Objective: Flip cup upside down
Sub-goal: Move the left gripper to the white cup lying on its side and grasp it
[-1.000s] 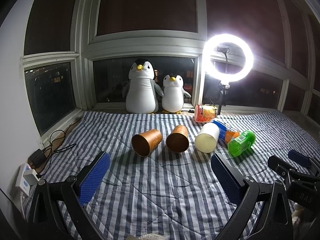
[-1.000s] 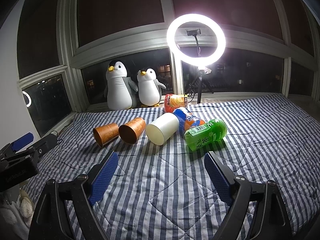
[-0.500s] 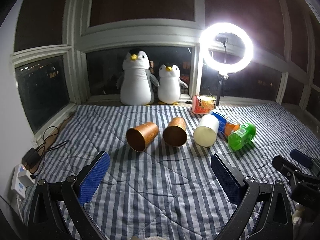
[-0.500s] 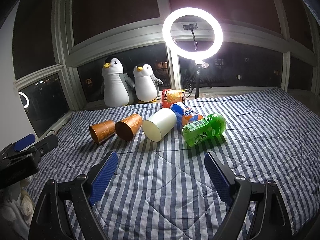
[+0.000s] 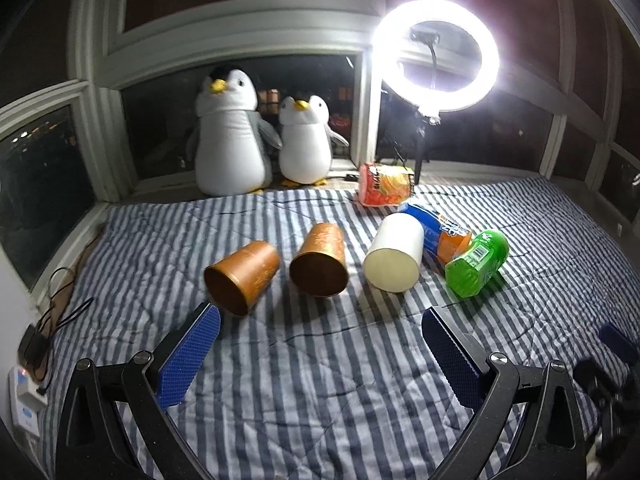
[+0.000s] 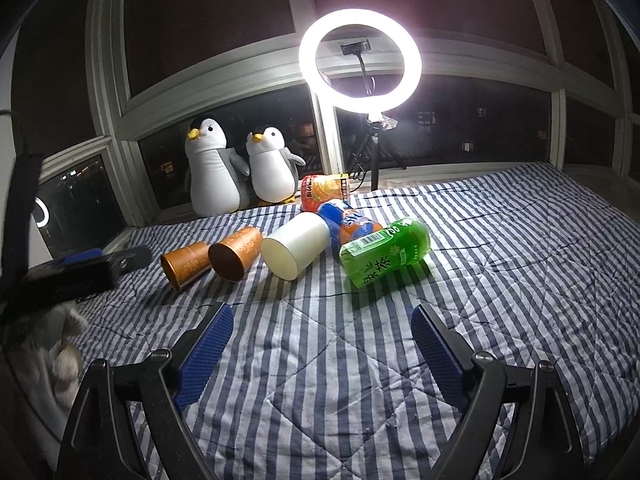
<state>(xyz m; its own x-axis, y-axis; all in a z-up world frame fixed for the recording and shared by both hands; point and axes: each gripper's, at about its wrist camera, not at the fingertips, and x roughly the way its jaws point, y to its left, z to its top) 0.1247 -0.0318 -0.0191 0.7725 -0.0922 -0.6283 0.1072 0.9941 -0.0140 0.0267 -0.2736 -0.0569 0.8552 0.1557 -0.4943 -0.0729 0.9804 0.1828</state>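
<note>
Left gripper (image 5: 320,322): jaws spread wide, blue pads bare, nothing held, hovering low over the striped quilt (image 5: 320,380). Just ahead of its left pad, first copper cup (image 5: 242,276) on its side, mouth toward the camera. Dead ahead between the pads, second copper cup (image 5: 320,264), also on its side, close beside the first. Ahead of the right pad, white cup (image 5: 396,258) lying down, mouth toward the camera. Further right, blue-and-orange bottle (image 5: 440,234) with lettering too blurred to read, then green bottle (image 5: 476,262) showing a barcode.

Right gripper (image 6: 322,320): likewise wide open and empty. Ahead and to its left, the cups in a row; ahead of the right pad, green bottle (image 6: 384,252) with a barcode and white Chinese characters, one reading "茶". Beyond, orange can (image 6: 325,191), print illegible. Far back, two plush penguins (image 6: 240,172) left, ring light (image 6: 360,56) right.
</note>
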